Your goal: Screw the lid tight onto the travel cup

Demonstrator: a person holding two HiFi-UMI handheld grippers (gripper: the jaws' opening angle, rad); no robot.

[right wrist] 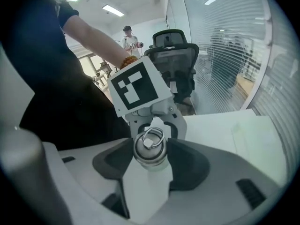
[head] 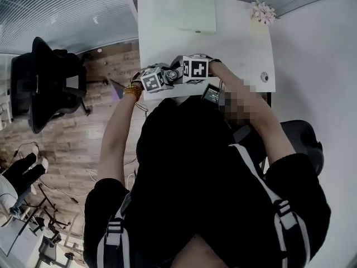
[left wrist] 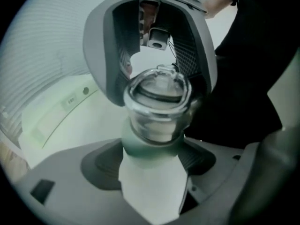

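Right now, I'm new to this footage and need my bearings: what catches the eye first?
The left gripper and right gripper meet at the near edge of the white table. The left clamps the cup; the right clamps its ringed metal lid.

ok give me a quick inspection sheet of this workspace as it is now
surface: white table, mostly bare
job's things: travel cup with the lid on its mouth
clutter: pink flower ornament, small round item, pale sheet
grippers: left gripper shut on the cup body; right gripper shut on the lid
cables: thin cables on the floor, left
surroundings: black office chair, plank floor, blinds
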